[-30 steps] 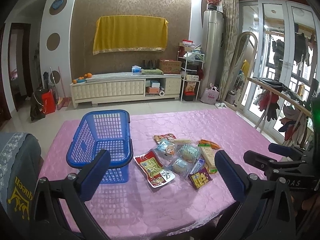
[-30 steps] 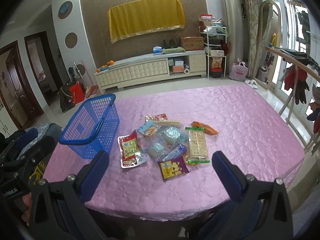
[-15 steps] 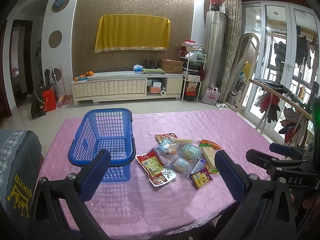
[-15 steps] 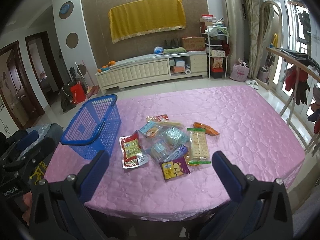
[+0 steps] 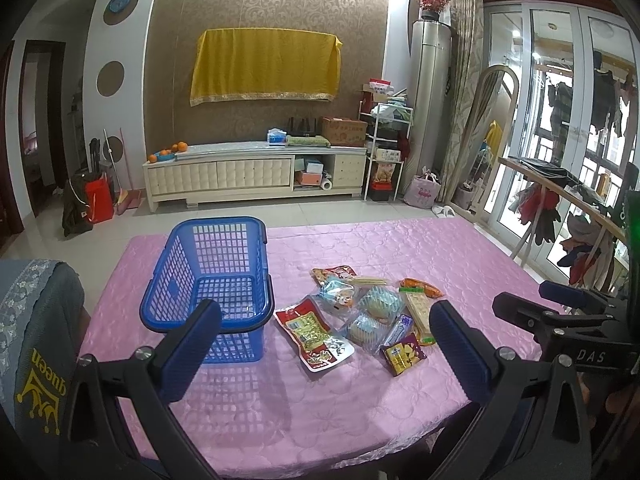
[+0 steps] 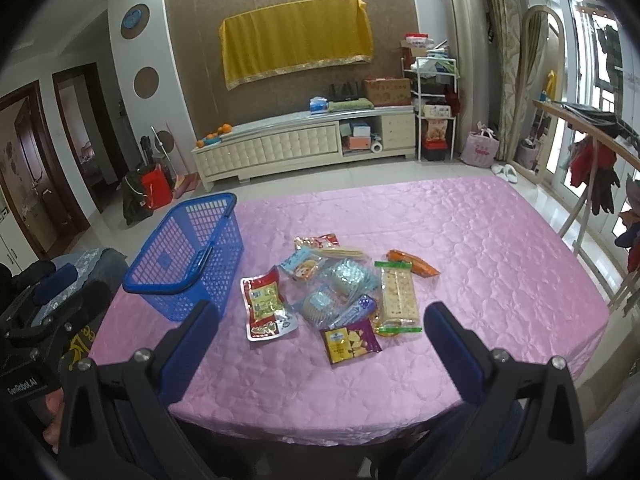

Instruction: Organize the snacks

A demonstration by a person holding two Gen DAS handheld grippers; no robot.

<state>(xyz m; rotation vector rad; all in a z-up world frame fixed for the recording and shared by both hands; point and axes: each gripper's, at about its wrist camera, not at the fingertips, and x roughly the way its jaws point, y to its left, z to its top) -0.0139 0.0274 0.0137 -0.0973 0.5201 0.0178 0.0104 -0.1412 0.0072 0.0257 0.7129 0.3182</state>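
Snack packets (image 5: 362, 312) lie in a loose, partly overlapping cluster near the middle of the table (image 5: 400, 248), toward its near edge. A red pouch (image 6: 264, 306) lies at the cluster's left, long axis running from near edge to far edge; a purple-and-yellow packet (image 6: 350, 340) lies nearest the near edge; a cracker pack (image 6: 396, 294) lies lengthwise beside it (an orange packet (image 6: 412, 262) sits at its far right end). A blue basket (image 5: 212, 276) stands upright just left of the cluster, long axis toward the far edge, its handle folded against the rim.

The table carries a pink quilted cloth. Beyond it: tiled floor, a cream cabinet (image 5: 256, 174) against the patterned wall, and a yellow cloth (image 5: 264, 64) hung above.

The left gripper (image 5: 320, 352) and right gripper (image 6: 318, 350) hover over the near edge, jaws spread wide, holding nothing.
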